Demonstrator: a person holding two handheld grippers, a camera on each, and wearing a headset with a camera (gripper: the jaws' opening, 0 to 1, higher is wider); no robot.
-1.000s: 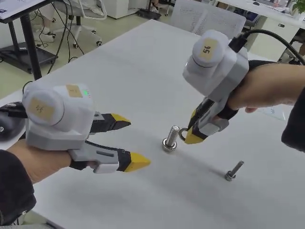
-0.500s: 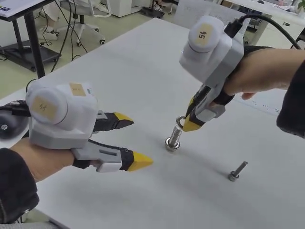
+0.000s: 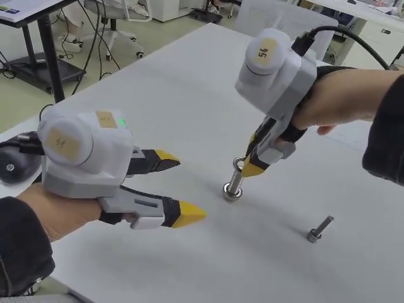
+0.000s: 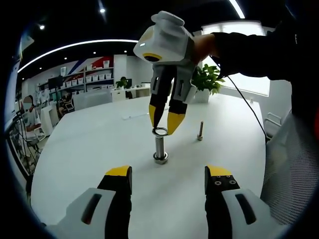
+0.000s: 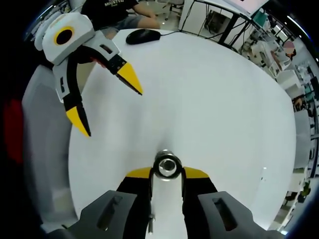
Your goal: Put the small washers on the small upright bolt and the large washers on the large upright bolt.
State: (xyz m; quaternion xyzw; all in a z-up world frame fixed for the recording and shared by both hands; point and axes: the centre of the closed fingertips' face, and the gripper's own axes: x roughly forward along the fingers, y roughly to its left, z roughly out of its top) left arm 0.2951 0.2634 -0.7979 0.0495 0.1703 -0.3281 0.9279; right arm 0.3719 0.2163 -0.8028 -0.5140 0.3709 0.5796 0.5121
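Right gripper view: the right gripper [image 5: 167, 174] pinches a large washer [image 4: 160, 134] held flat at the tip of the large bolt [image 4: 160, 148]. The bolt's long axis stands vertical, head down on the table [image 3: 189, 95]. The left gripper [image 3: 183, 187] hovers nearby, jaws spread. Released off-centre, the washer could snag the threads and skip away.

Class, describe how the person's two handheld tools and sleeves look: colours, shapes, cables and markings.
The left tool and right tool each have a rounded white-grey housing, a tan sticker with handwritten marks, and black jaws ending in pointed yellow tips. A small green light glows on the left one. A black cable leaves the right one. Both sleeves are dark.
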